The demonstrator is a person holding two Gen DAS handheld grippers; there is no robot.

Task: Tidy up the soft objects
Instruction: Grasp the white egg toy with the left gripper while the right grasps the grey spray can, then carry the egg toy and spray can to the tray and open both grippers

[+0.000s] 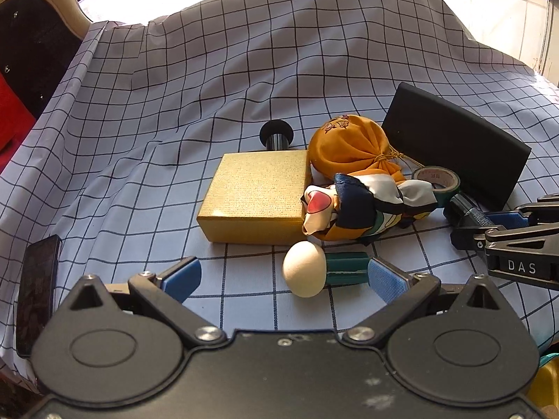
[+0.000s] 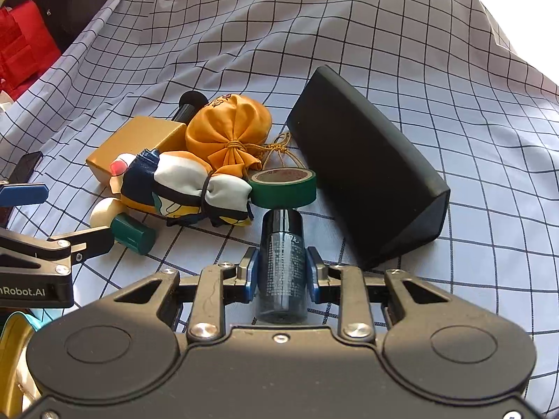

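My right gripper (image 2: 282,269) is clamped on a dark glossy bottle (image 2: 282,258), pads on its sides; rigid, slick, likely to slip. Left gripper (image 1: 284,276) stands wide open and holds nothing; the cream makeup sponge (image 1: 304,268) on its green handle lies between the pads, untouched. Soft items: orange drawstring pouch (image 1: 344,146) far, tied patterned scarf (image 1: 367,206) just near of it, beside the gold box (image 1: 258,195). Both look light and squashy; best taken at the knot or bunched middle.

Home setting: checked tablecloth (image 1: 244,70), ornate chair back (image 1: 42,10), sunlit window behind.
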